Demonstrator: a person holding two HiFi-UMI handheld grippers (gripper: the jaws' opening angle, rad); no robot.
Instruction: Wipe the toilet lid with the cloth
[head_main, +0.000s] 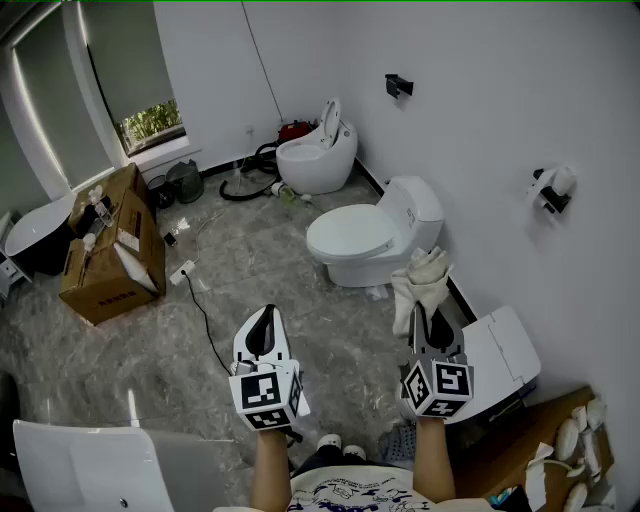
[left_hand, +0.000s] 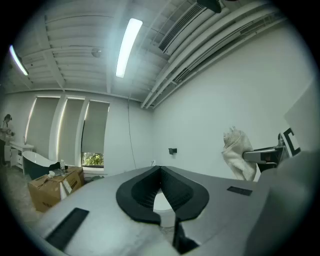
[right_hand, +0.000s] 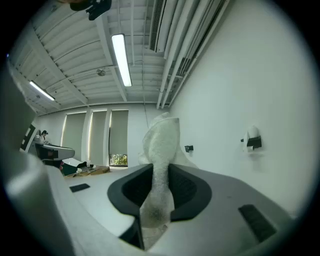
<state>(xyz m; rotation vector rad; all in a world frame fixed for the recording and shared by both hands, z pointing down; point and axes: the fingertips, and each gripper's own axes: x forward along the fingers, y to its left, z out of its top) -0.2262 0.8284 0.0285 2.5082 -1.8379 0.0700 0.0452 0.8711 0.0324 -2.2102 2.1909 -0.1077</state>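
Note:
A white toilet with its lid (head_main: 350, 232) down stands against the right wall, ahead of both grippers. My right gripper (head_main: 428, 322) is shut on a crumpled white cloth (head_main: 421, 277), held up in the air short of the toilet's near right side. In the right gripper view the cloth (right_hand: 161, 145) is pinched between the jaws of that gripper (right_hand: 160, 172) and sticks up past them. My left gripper (head_main: 265, 320) hovers over the floor to the left, shut with nothing in it. In the left gripper view its tips (left_hand: 160, 172) touch, and the cloth (left_hand: 237, 154) shows at right.
A second white toilet (head_main: 318, 155) with raised lid stands at the back by a red vacuum (head_main: 295, 130). Cardboard boxes (head_main: 110, 245) and a dark bathtub (head_main: 35, 235) are at left. A black cable (head_main: 205, 320) crosses the floor. A white unit (head_main: 500, 360) lies at right.

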